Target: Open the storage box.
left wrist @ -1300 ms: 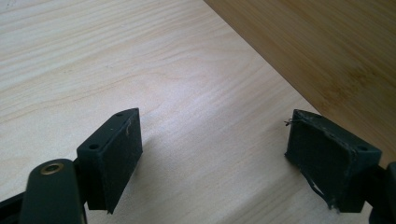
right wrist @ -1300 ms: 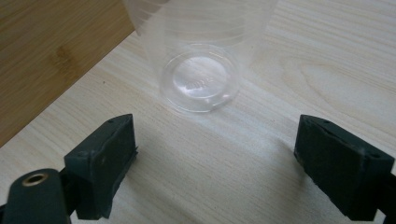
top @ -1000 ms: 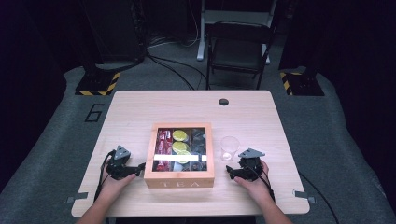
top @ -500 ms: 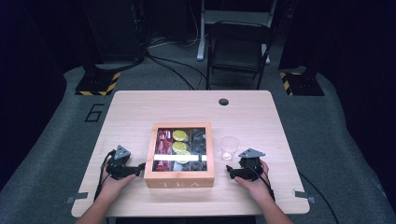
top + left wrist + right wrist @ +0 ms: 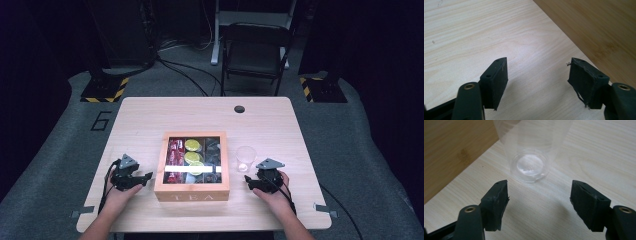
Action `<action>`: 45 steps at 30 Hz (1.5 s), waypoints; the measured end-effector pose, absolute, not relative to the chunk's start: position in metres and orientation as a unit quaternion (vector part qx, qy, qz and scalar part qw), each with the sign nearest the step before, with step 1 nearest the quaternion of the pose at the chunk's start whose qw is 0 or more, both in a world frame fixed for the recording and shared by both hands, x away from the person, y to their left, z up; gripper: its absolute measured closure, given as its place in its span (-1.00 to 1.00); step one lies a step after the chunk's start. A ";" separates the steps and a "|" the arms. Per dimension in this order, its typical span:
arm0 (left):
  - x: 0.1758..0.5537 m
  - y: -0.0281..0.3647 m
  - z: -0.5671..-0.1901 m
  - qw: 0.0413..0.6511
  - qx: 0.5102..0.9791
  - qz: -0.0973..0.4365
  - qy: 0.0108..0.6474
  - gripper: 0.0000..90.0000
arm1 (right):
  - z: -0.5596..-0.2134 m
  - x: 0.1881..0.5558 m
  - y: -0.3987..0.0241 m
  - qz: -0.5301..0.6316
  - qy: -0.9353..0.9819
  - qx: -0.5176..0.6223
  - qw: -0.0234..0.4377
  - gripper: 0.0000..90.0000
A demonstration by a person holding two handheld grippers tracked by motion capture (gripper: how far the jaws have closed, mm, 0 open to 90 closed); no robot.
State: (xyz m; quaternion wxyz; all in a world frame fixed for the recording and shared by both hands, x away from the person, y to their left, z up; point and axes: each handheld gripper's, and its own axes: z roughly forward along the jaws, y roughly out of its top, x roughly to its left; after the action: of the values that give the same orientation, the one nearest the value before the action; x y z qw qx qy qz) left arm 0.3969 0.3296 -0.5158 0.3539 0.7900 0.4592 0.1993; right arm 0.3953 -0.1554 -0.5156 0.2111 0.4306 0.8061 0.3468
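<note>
A wooden tea box (image 5: pixel 192 190) with a glass lid stands mid-table, its front marked TEA, with red, yellow and dark packets inside. An empty clear plastic cup (image 5: pixel 245 158) stands upright just right of the box. My left gripper (image 5: pixel 145 177) rests on the table left of the box, open, with bare wood between its jaws (image 5: pixel 537 82); the box's side wall (image 5: pixel 596 27) lies just ahead. My right gripper (image 5: pixel 248 182) rests right of the box, open and holding nothing, a little short of the cup (image 5: pixel 531 157).
The light wooden table (image 5: pixel 150 115) has a round cable hole (image 5: pixel 239 109) near its far edge. A dark folding chair (image 5: pixel 252 52) stands beyond the table, with cables and black-and-yellow floor markers (image 5: pixel 104 90) around it. A person's hands hold both grippers at the near edge.
</note>
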 end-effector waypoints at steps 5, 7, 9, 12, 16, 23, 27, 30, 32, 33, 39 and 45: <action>0.396 0.330 -0.512 0.351 0.793 0.194 0.459 -0.15 | -0.510 0.392 -0.157 0.356 0.803 0.431 0.207 -0.22; 0.396 0.331 -0.511 0.352 0.794 0.186 0.459 -0.09 | -0.508 0.392 -0.159 0.357 0.805 0.427 0.203 -0.18; 0.395 0.331 -0.510 0.352 0.796 0.185 0.457 -0.08 | -0.507 0.390 -0.158 0.360 0.803 0.431 0.201 -0.13; 0.395 0.332 -0.509 0.354 0.794 0.185 0.458 -0.07 | -0.505 0.390 -0.158 0.359 0.806 0.427 0.197 -0.08; 0.393 0.333 -0.505 0.356 0.790 0.188 0.463 -0.06 | -0.500 0.388 -0.155 0.361 0.812 0.414 0.198 -0.01; 0.392 0.338 -0.500 0.360 0.786 0.184 0.468 0.01 | -0.496 0.385 -0.153 0.362 0.815 0.405 0.202 0.05; 0.390 0.340 -0.498 0.366 0.780 0.186 0.473 0.03 | -0.494 0.384 -0.155 0.367 0.812 0.409 0.197 0.09; 0.388 0.340 -0.495 0.365 0.781 0.186 0.472 0.03 | -0.491 0.384 -0.157 0.369 0.812 0.405 0.200 0.11; 0.388 0.340 -0.496 0.368 0.778 0.188 0.472 0.03 | -0.490 0.383 -0.158 0.370 0.813 0.403 0.200 0.13; 0.388 0.340 -0.494 0.364 0.782 0.186 0.470 0.04 | -0.489 0.383 -0.158 0.371 0.812 0.404 0.200 0.14; 0.384 0.340 -0.489 0.368 0.780 0.180 0.474 0.03 | -0.485 0.382 -0.160 0.375 0.810 0.405 0.197 0.19; 0.380 0.339 -0.482 0.373 0.780 0.183 0.467 0.03 | -0.481 0.380 -0.161 0.383 0.806 0.406 0.195 0.20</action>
State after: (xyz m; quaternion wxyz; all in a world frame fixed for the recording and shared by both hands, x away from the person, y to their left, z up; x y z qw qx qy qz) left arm 0.3796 0.3393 -0.4820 0.3734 0.7802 0.4671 0.1833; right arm 0.3804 -0.1611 -0.4806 0.1953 0.4059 0.8065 0.3831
